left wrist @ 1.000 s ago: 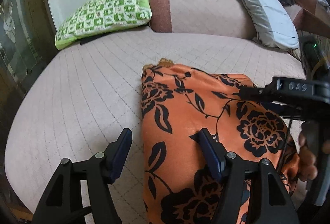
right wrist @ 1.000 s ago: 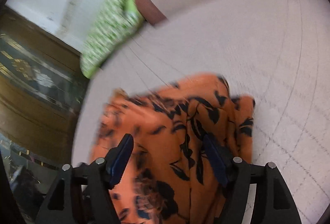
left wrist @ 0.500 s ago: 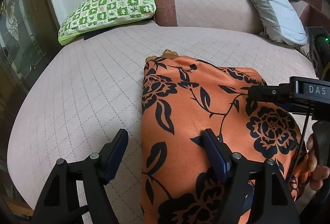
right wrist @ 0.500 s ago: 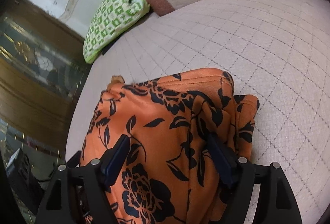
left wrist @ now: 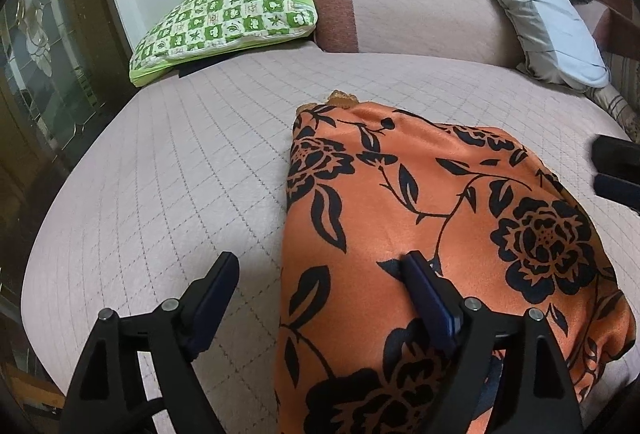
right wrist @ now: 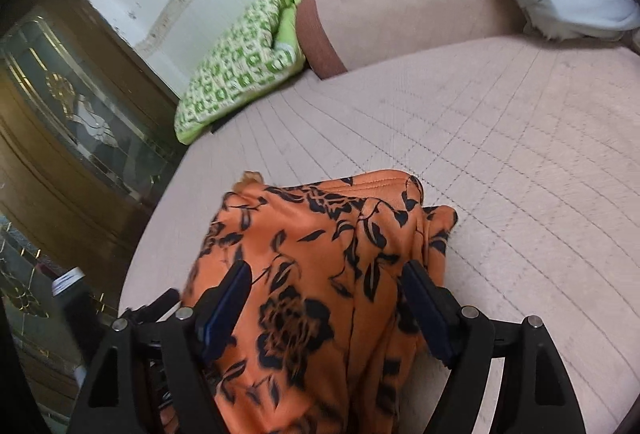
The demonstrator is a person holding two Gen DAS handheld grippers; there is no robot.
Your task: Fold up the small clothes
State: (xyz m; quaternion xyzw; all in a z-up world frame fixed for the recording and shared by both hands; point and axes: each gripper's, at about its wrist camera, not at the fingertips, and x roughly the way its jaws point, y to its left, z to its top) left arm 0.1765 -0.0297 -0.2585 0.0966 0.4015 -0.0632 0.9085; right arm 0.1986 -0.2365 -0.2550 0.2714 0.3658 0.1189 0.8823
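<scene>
A: The right tongs [right wrist: 324, 302] had drawn back toward the right; both sat spread, gripping nothing.

B: And the orange floral garment [left wrist: 432, 218]?

A: Folded, under the left tongs [left wrist: 320, 294], on the quilted bed [left wrist: 192, 162]. Bare bed lay left and beyond, then the green pillow [left wrist: 228, 18].

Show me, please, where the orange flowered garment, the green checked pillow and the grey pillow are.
Orange flowered garment [left wrist: 420, 218]: left wrist view, middle of its top layer.
Green checked pillow [left wrist: 228, 16]: left wrist view, centre of its patterned face.
Grey pillow [left wrist: 540, 10]: left wrist view, middle of its face.
</scene>
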